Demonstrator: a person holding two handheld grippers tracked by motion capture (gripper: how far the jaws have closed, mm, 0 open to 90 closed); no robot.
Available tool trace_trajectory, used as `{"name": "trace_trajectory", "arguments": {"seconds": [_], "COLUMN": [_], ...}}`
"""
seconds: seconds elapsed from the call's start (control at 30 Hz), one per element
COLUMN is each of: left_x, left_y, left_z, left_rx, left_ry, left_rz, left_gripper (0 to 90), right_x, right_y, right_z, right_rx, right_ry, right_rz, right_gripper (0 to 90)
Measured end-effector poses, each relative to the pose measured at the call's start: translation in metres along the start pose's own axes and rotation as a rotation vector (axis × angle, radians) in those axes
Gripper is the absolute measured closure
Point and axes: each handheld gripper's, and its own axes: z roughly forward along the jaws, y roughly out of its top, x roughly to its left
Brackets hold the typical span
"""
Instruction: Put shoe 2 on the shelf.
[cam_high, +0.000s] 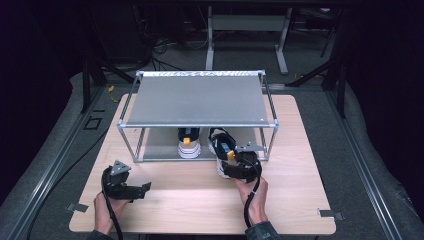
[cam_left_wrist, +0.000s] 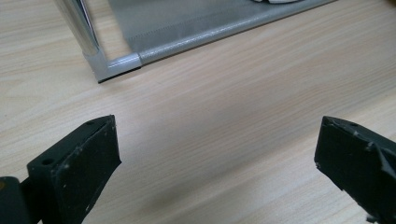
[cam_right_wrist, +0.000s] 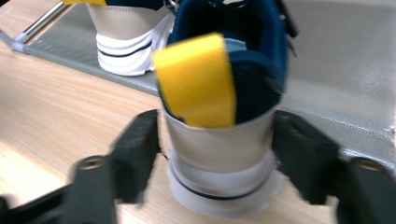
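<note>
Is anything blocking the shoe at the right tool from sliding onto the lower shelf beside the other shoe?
Nothing visible does. The right tool straddles the heel of the shoe, which sits at the front edge of the lower shelf. The other shoe stands off to one side, and the shelf surface behind looks bare.

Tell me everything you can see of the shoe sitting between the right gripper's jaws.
The beige sneaker with a thick white sole has a dark blue padded collar and a yellow fabric heel tab. It stands upright, heel toward the right gripper, toe onto the grey lower shelf of the metal rack, heel over the light wooden table. The black jaws flank the heel; the blur hides whether they press. A matching sneaker stands apart on the shelf.
</note>
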Motion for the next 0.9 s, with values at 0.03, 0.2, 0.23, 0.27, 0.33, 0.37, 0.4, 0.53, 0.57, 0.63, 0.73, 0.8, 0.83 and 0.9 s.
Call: {"name": "trace_trajectory", "arguments": {"seconds": [0.03, 0.2, 0.23, 0.27, 0.33, 0.37, 0.4, 0.53, 0.57, 0.63, 0.73, 0.8, 0.83, 0.9], "left_x": [0.0, -0.001, 0.0, 0.0, 0.0, 0.0, 0.0, 0.0, 0.0, 0.0, 0.0, 0.001, 0.001, 0.002], "left_y": [0.0, 0.0, 0.0, 0.0, 0.0, 0.0, 0.0, 0.001, 0.001, 0.001, 0.0, -0.001, -0.002, -0.004], "left_z": [0.0, 0.001, 0.001, 0.001, 0.003, 0.003, 0.004, 0.004, 0.004, 0.003, 0.003, 0.002, 0.002, 0.003], "left_rx": [0.0, 0.005, 0.005, 0.005, 0.009, 0.012, 0.015, 0.016, 0.016, 0.01, 0.011, 0.013, 0.014, 0.017], "left_ry": [-0.001, 0.001, 0.001, 0.0, -0.002, -0.001, -0.001, 0.001, -0.001, 0.001, 0.0, -0.001, -0.002, -0.002], "left_rz": [-0.001, 0.004, 0.005, 0.001, 0.004, 0.006, 0.004, 0.008, 0.008, 0.007, 0.006, 0.008, 0.009, 0.005], "left_gripper": [0.0, 0.0, 0.0, 0.0, 0.0, 0.0, 0.0, 0.0, 0.0, 0.0, 0.0, 0.0, 0.0, 0.0], "right_x": [0.0, 0.004, 0.005, 0.005, 0.005, 0.005, 0.005, 0.01, 0.011, 0.012, 0.015, 0.013, 0.013, 0.013], "right_y": [0.0, 0.0, 0.0, 0.0, 0.0, 0.0, 0.001, 0.002, 0.003, 0.004, 0.005, 0.004, 0.003, 0.0], "right_z": [0.001, 0.004, 0.005, 0.006, 0.008, 0.009, 0.01, 0.014, 0.016, 0.019, 0.022, 0.02, 0.017, 0.012], "right_rx": [-0.01, -0.034, -0.039, -0.046, -0.06, -0.065, -0.071, -0.086, -0.087, -0.083, -0.068, -0.064, -0.063, -0.058], "right_ry": [0.017, 0.014, 0.008, 0.006, 0.016, 0.022, 0.019, 0.006, 0.002, 0.039, 0.043, 0.06, 0.054, 0.07], "right_rz": [0.011, 0.028, 0.034, 0.038, 0.054, 0.058, 0.06, 0.069, 0.077, 0.095, 0.067, 0.075, 0.074, 0.065], "right_gripper": [37.3, 38.1, 38.2, 38.3, 38.4, 38.5, 38.5, 38.4, 37.8, 34.0, 33.4, 33.0, 34.2, 37.6]}}
